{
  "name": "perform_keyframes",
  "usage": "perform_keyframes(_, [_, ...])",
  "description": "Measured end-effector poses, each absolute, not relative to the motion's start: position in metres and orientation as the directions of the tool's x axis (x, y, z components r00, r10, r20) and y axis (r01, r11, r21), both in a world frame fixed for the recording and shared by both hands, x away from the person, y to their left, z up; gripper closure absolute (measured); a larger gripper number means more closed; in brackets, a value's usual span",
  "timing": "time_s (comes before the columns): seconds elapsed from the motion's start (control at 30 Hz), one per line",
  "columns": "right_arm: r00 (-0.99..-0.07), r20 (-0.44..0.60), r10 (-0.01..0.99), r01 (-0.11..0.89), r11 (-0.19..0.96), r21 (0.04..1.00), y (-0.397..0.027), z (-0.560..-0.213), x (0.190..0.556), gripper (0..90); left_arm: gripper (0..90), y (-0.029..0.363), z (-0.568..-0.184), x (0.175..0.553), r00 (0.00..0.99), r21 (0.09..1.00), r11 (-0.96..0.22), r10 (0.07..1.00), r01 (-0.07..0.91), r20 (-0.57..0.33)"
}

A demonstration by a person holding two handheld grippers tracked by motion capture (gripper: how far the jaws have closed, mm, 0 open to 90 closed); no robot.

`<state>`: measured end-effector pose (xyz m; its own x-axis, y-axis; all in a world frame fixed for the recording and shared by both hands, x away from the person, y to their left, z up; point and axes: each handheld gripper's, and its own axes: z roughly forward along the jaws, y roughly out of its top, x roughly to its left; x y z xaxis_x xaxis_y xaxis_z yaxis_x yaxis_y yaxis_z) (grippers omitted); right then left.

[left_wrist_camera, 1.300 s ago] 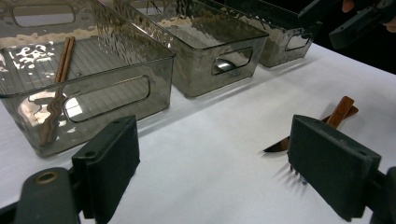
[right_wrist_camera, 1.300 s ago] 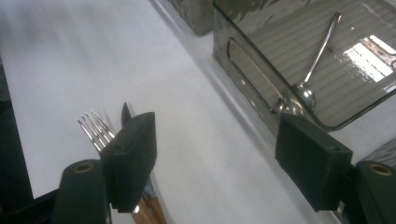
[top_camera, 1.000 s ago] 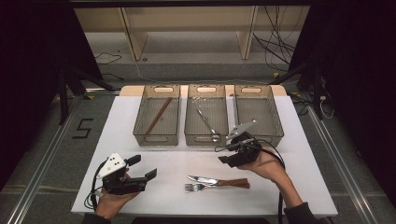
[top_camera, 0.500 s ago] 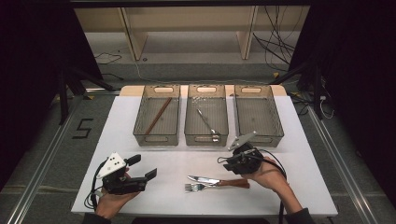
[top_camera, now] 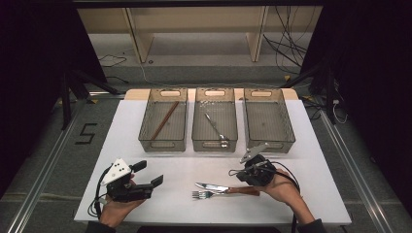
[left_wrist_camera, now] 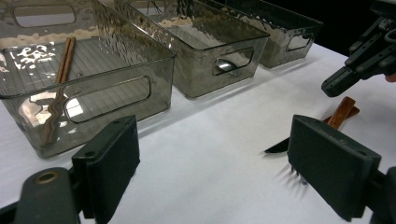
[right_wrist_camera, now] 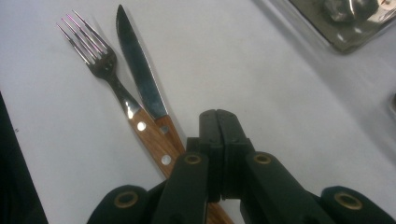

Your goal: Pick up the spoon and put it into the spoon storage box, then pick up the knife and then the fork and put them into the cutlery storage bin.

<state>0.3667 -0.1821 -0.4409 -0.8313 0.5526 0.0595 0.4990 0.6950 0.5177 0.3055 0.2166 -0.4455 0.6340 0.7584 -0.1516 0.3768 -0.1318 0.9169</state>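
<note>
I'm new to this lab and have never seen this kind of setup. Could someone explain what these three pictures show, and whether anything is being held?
A person sits at a white table and holds a hand tool with two black jaws in each hand. One picture looks down from above; the other two come from small cameras riding on each tool, looking along its jaws.

The left gripper rests near the table's front edge with its jaws wide apart and nothing between them.

The right gripper has just closed its jaws; they are pressed together with nothing in them, above the wooden handles of a fork and a knife lying side by side on the table.

Farther back stand three clear bins: the left bin holds chopsticks, the middle bin a metal utensil, and the right bin looks empty.
</note>
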Motion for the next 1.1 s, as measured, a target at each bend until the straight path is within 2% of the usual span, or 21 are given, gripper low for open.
perform_keyframes(0.3, [-0.837, 0.048, 0.545, 0.495, 0.717, 0.49, -0.182, -0.451, 0.366, 90.0, 16.4, 0.218, -0.445, 0.304, 0.633, 0.917, -0.135, 0.76, 0.376, -0.149])
perform_keyframes(0.6, [-0.837, 0.08, 0.541, 0.514, 0.729, 0.451, -0.184, -0.458, 0.369, 90.0, 16.4, 0.216, -0.446, 0.306, 0.634, 0.915, -0.136, 0.759, 0.379, -0.15])
perform_keyframes(1.1, [-0.844, 0.087, 0.529, 0.509, 0.74, 0.441, -0.185, -0.455, 0.357, 90.0, 16.4, 0.215, -0.446, 0.304, 0.639, 0.916, -0.148, 0.757, 0.374, -0.139])
